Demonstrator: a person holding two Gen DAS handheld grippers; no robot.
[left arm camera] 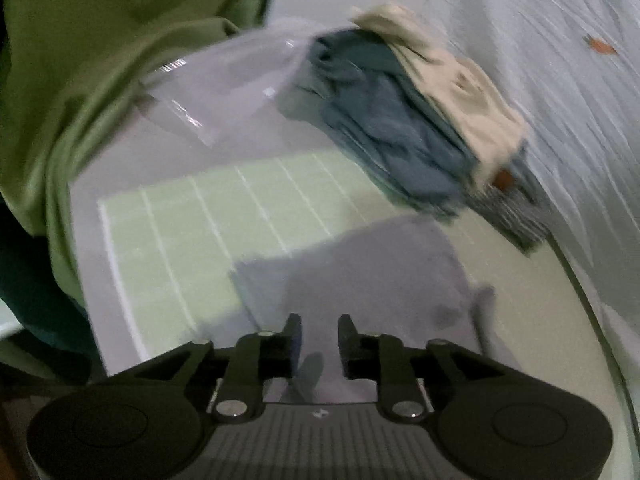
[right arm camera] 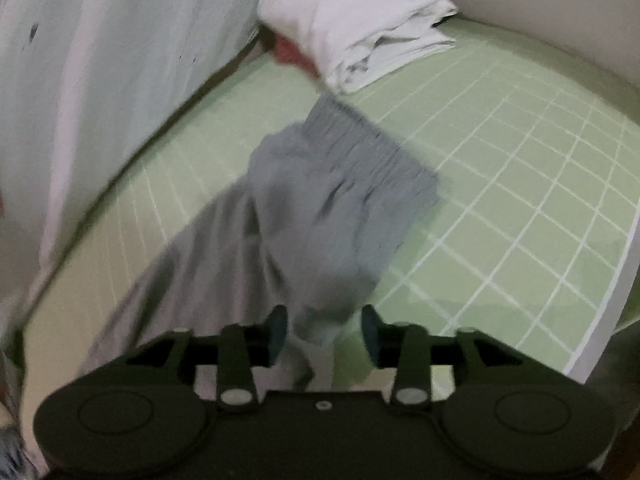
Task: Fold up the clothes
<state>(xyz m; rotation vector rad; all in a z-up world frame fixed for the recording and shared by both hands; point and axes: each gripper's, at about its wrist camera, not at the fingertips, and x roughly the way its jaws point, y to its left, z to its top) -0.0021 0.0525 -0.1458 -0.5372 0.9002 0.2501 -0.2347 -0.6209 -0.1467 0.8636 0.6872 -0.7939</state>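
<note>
A grey garment with a gathered waistband point(right arm camera: 332, 200) lies on the green grid mat point(right arm camera: 520, 200). My right gripper point(right arm camera: 324, 330) is open with its jaws apart on either side of the garment's near end. In the left wrist view the same grey cloth point(left arm camera: 360, 272) lies flat just ahead of my left gripper point(left arm camera: 320, 340), which is open and empty above it. The frames are blurred.
A pile of blue and cream clothes point(left arm camera: 420, 128) and a clear plastic bag point(left arm camera: 224, 80) lie beyond the mat point(left arm camera: 192, 220). A green cloth point(left arm camera: 80, 80) hangs at left. A folded white cloth point(right arm camera: 360, 28) sits at the mat's far end. A pale wall point(right arm camera: 100, 80) runs alongside.
</note>
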